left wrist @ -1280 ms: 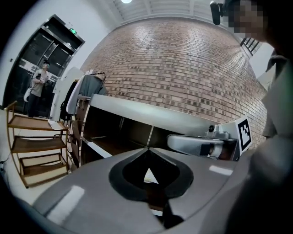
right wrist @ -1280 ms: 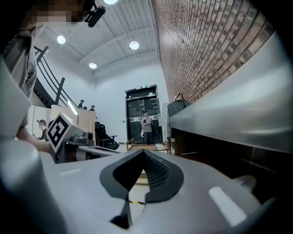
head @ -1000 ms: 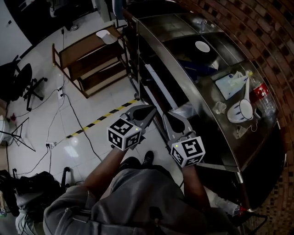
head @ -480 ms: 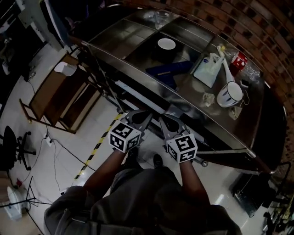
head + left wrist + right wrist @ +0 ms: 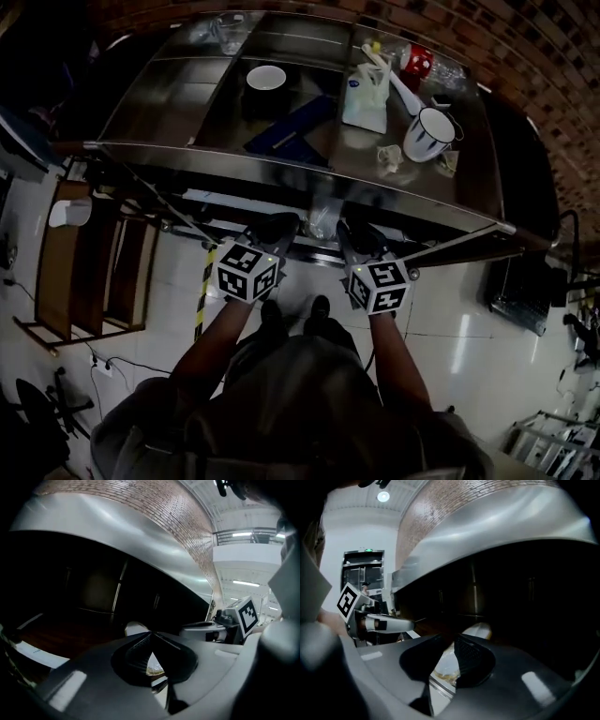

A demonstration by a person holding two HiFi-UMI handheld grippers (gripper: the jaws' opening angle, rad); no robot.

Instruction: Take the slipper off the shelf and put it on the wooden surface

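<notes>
Zero steps of the task done, as far as I can judge. You're standing at the steel tabletop (image 5: 169, 94) with both grippers aimed into the dark shelf (image 5: 70, 637) under it, side by side and just apart. The left gripper (image 5: 275, 225) has its jaw tips together and nothing between them. The right gripper (image 5: 356, 232) is cracked only a sliver, its jaws have just been opening, and nothing is clamped there either. A pale rounded shape lies on the shelf just past the jaw tips in both gripper views; I read that as the slipper (image 5: 479, 630), though it's too dim to be sure, and it may be wrapped in something shiny. Neither gripper touches it as far as I can see. The cups, bowl and pouch up on the tabletop aren't part of this job. Everything is left to do: open the right gripper a lot wider, close the gap to the slipper, take it by an edge, draw it out from under the tabletop lip, then carry it across. The likely drop spot is the wooden rack (image 5: 52, 281) on the floor off to your left, well apart from here, so expect a turn of the body. Watch the shelf's front rail on the way out.
</notes>
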